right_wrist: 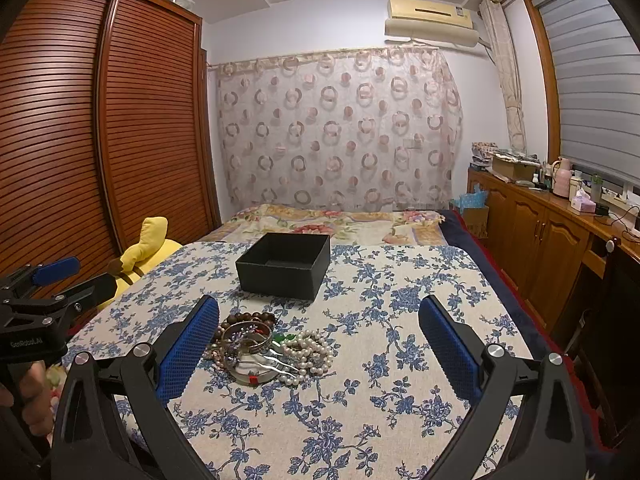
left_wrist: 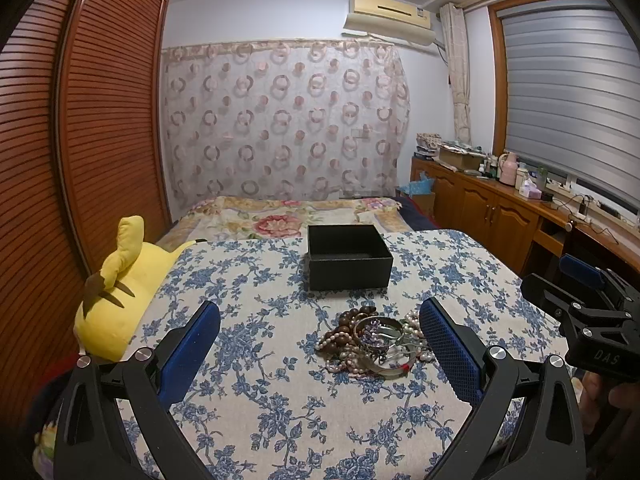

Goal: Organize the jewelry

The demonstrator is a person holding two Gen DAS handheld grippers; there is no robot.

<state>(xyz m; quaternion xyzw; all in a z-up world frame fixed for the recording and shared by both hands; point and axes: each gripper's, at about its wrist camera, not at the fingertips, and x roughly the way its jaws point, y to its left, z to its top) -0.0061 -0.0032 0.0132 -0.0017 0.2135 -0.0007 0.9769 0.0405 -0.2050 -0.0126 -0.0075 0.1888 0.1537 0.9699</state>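
A pile of jewelry (left_wrist: 374, 342) lies on the blue-flowered cloth: brown wooden beads, metal bangles, pearl strands. It also shows in the right wrist view (right_wrist: 264, 346). An open, empty black box (left_wrist: 348, 256) stands just behind the pile, also seen in the right wrist view (right_wrist: 285, 264). My left gripper (left_wrist: 320, 320) is open and empty, with the pile near its right finger. My right gripper (right_wrist: 319, 316) is open and empty, with the pile near its left finger. Each gripper shows at the edge of the other's view.
A yellow plush toy (left_wrist: 120, 292) lies at the cloth's left edge, beside a slatted wooden wardrobe (left_wrist: 80, 140). A floral quilt (left_wrist: 280, 216) covers the bed beyond the box. A wooden cabinet (right_wrist: 552, 232) with bottles runs along the right under the window.
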